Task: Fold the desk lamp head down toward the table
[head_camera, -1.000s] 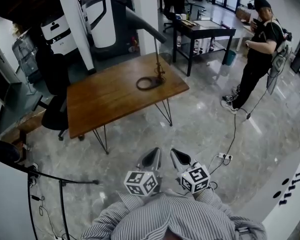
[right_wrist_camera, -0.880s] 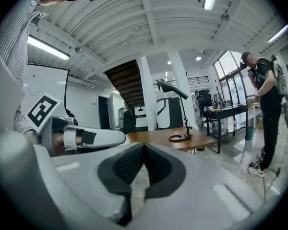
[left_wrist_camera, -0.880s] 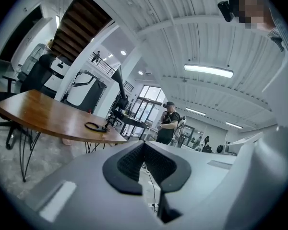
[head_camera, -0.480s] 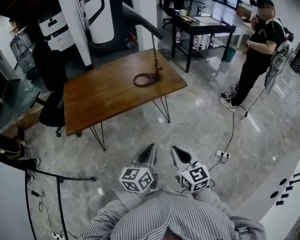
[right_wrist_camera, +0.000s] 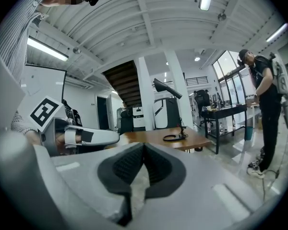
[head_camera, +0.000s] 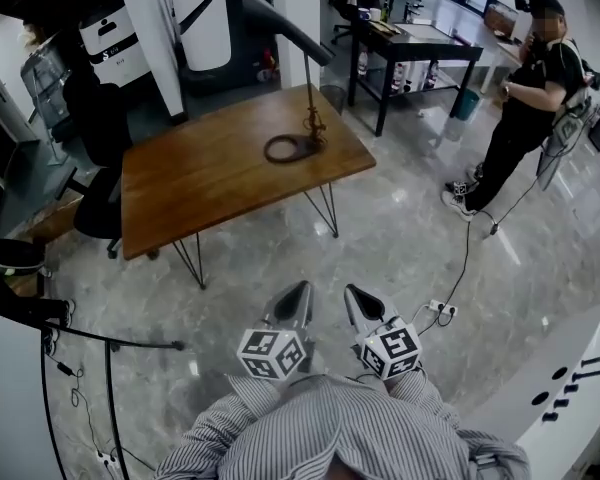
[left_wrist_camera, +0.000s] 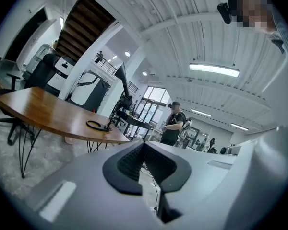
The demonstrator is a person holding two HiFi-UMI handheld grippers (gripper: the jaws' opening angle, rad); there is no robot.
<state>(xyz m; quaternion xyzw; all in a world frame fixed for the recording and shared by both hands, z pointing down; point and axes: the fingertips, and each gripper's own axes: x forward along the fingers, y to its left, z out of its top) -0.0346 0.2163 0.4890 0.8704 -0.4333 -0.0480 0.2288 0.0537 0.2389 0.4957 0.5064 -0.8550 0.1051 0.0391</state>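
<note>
1. Both tools are pressed together with nothing between them; the left tool (head_camera: 300,290) and the right tool (head_camera: 350,292) are held low, well apart from the desk lamp (head_camera: 312,126).
2. The lamp stands near the far corner of the surface (head_camera: 200,188); pressing its head (head_camera: 285,26) down unbraced would probably slide or tip the ring base (head_camera: 288,149).
3. A floor cable (head_camera: 468,268) lies beside the approach; a foot could snag it.
4. The stem is thin and upright; the long dark head slants high; its hinge is too small to make out.
</note>
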